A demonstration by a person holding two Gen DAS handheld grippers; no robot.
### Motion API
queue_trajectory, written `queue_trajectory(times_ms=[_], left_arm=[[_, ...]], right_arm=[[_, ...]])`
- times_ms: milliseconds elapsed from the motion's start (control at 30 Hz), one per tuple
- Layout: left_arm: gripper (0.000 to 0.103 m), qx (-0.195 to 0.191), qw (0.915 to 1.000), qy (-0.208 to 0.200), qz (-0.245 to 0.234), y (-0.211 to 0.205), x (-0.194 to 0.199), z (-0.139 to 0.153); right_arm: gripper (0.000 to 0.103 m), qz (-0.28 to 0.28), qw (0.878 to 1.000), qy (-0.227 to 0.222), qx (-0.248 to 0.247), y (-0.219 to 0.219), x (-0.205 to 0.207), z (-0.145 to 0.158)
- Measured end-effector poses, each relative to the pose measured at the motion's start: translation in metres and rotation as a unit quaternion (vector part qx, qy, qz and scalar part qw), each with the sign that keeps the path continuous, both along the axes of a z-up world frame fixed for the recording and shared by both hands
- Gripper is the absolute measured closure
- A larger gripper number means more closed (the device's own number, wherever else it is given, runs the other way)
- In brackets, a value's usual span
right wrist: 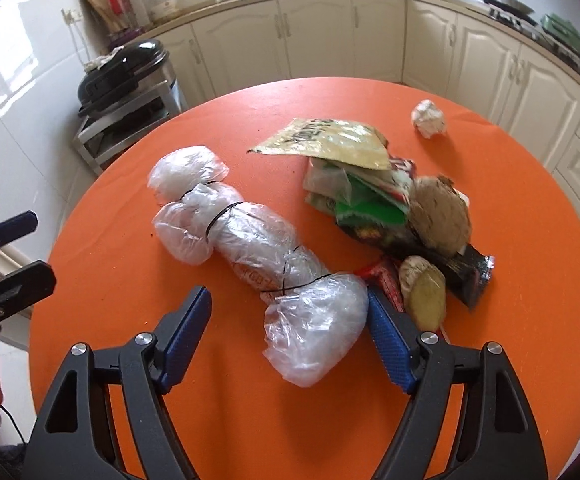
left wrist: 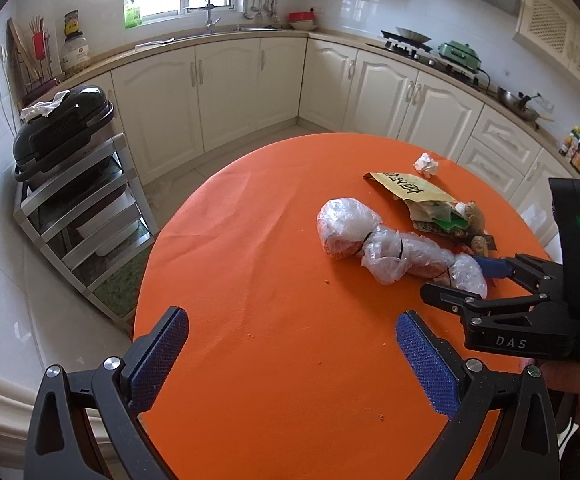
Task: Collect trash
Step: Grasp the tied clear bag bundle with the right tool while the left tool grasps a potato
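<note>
In a cream-cabinet kitchen, my right tool (right wrist: 287, 320) points down at the round orange-covered desk (right wrist: 129, 280), its blue-padded jaws spread wide around the near end of a long bundle of clear crinkled plastic bags tied with thin black bands (right wrist: 249, 240). The bundle's bulging end sits between the two pads; the right pad is just beside or touching the plastic, I cannot tell which, while the left pad stands clear, so nothing is gripped.

My left tool (left wrist: 292, 344) hangs over a bare stretch of the same desk, jaws wide apart and holding nothing.

The rest of the trash lies just beyond the bundle: a flat yellow-gold foil packet with dark lettering (right wrist: 330, 140) resting on a heap of green and dark snack wrappers (right wrist: 362, 204), a rough brown lump (right wrist: 440, 216) on top of those wrappers, and a cut piece of pale tuber (right wrist: 424, 292) near my right pad. A crumpled ball of white paper (right wrist: 428, 118) sits apart toward the desk's far edge.

Beside the desk, a black domed appliance (left wrist: 61, 128) tops a metal rack (left wrist: 85, 216).
</note>
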State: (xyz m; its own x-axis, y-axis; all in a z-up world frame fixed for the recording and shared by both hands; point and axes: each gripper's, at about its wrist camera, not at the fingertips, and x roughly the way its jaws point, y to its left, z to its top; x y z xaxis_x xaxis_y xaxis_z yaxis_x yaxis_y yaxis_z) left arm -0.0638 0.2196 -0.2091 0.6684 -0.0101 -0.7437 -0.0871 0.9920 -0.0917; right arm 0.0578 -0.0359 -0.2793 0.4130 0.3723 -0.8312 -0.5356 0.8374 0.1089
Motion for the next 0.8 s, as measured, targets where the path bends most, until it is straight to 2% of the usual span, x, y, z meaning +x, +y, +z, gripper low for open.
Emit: queue_trajectory(times_ms=[200,267,367,467,600,633,700,733,800], left_arm=[[0.001,0.001,1.0,0.001,-0.002,0.001,0.003,-0.003],[0.001,0.0,1.0,0.004,0.0,0.002,0.005,-0.005],[0.001,0.0,1.0,0.001,0.002,0.005,0.005,-0.004],[0.001,0.001,1.0,0.004,0.009,0.009,0.006,-0.006],[0.001,0.004,0.9999,0.006,0.01,0.015,0.007,-0.006],[0.001,0.006,0.9999,0.007,0.01,0.017,0.008,-0.006],[0.001,0.005,0.9999,0.005,0.012,0.019,0.008,-0.005],[0.001,0.005,0.9999,0.003,0.013,0.02,0.008,-0.004],[0.001,0.007,0.9999,0.003,0.013,0.02,0.009,-0.004]], right_arm=[[0.021,0.015,1.0,0.008,0.016,0.001,0.008,0.0],[0.02,0.035,0.999,0.008,-0.009,0.013,0.003,-0.002],[0.024,0.079,0.996,0.031,0.022,0.021,-0.009,0.005],[0.023,0.064,0.998,0.017,0.002,0.029,-0.003,0.001],[0.022,0.059,0.998,-0.001,0.001,0.048,0.009,-0.003],[0.025,0.064,0.998,-0.009,-0.01,0.054,0.009,-0.004],[0.05,0.066,0.996,-0.036,-0.042,0.066,0.003,-0.005],[0.068,0.065,0.997,-0.036,-0.029,0.067,0.001,-0.002],[0.069,0.044,0.999,-0.029,-0.015,0.064,-0.001,-0.001]])
